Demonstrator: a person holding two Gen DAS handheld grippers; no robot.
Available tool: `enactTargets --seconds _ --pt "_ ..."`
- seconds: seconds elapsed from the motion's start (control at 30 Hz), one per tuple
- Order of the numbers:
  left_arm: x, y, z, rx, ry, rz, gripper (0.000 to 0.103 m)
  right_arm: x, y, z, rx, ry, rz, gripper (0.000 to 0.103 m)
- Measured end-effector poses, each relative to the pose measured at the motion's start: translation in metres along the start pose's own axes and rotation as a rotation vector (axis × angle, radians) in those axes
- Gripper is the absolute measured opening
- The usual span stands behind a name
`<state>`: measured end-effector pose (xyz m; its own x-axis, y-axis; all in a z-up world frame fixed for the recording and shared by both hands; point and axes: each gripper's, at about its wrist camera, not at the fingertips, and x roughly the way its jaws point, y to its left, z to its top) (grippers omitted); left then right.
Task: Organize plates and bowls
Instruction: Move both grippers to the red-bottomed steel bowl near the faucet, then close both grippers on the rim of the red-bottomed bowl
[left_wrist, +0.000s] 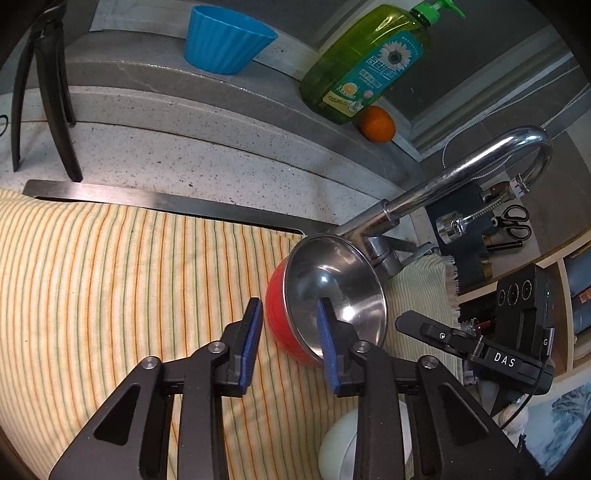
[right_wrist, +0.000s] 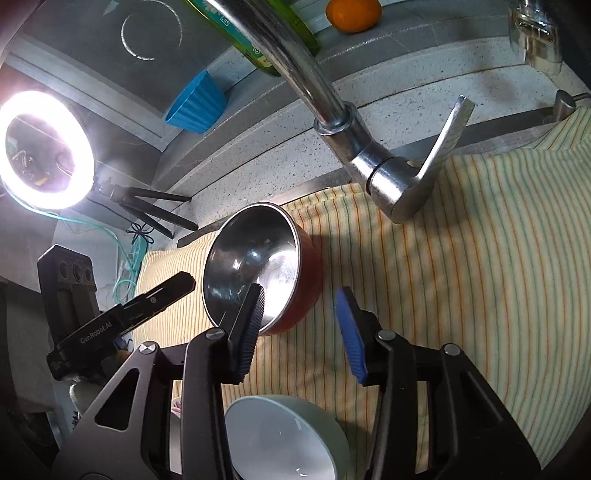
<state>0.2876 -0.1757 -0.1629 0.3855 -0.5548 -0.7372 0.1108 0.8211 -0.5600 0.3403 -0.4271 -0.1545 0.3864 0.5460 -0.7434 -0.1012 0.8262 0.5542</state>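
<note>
Red-walled, steel-lined bowl (left_wrist: 332, 295) tilted on the yellow striped cloth (left_wrist: 110, 280) beside the chrome faucet (right_wrist: 369, 147). Left hand-held gripper (left_wrist: 290, 332) spread, straddling its rim; right hand-held gripper (right_wrist: 304, 325) likewise spread. White ceramic bowl (right_wrist: 288, 439) lies near.

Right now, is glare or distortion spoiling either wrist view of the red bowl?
Right wrist view: ring light blows out the left edge, and a bright glint sits inside the red bowl. Left wrist view: even light, one small highlight in the bowl; fisheye bends the counter edge. Both bowl rims stay readable.
</note>
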Motion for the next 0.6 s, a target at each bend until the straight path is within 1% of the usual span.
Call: enactTargets --seconds 0.07,0.13,0.2,0.27,0.43,0.5,0.57,0.6 --pt "0.003 0.000 0.001 0.000 0.002 0.005 0.024 0.003 0.000 0.001 0.002 0.002 0.002 0.041" --pt "0.005 0.001 0.003 -0.004 0.005 0.009 0.024 0.006 -0.001 0.003 0.007 0.007 0.006 0.035" --pt "0.007 0.002 0.005 -0.006 0.010 0.011 0.023 0.011 -0.002 0.005 0.014 0.015 0.009 0.031" --pt "0.010 0.003 0.006 -0.003 0.017 0.012 0.018 0.013 -0.002 0.006 0.019 0.023 0.015 0.028" --pt "0.015 0.004 0.007 0.002 0.032 0.015 0.018 0.018 -0.001 0.008 0.016 0.031 0.009 0.017" --pt "0.016 0.005 0.008 -0.002 0.033 0.011 0.018 0.019 0.000 0.008 0.017 0.034 0.009 0.016" --pt "0.018 0.005 0.008 -0.005 0.033 0.009 0.013 0.021 0.000 0.008 0.017 0.038 0.008 0.015" --pt "0.019 0.005 0.009 -0.003 0.034 0.007 0.013 0.022 0.000 0.008 0.018 0.039 0.009 0.014"
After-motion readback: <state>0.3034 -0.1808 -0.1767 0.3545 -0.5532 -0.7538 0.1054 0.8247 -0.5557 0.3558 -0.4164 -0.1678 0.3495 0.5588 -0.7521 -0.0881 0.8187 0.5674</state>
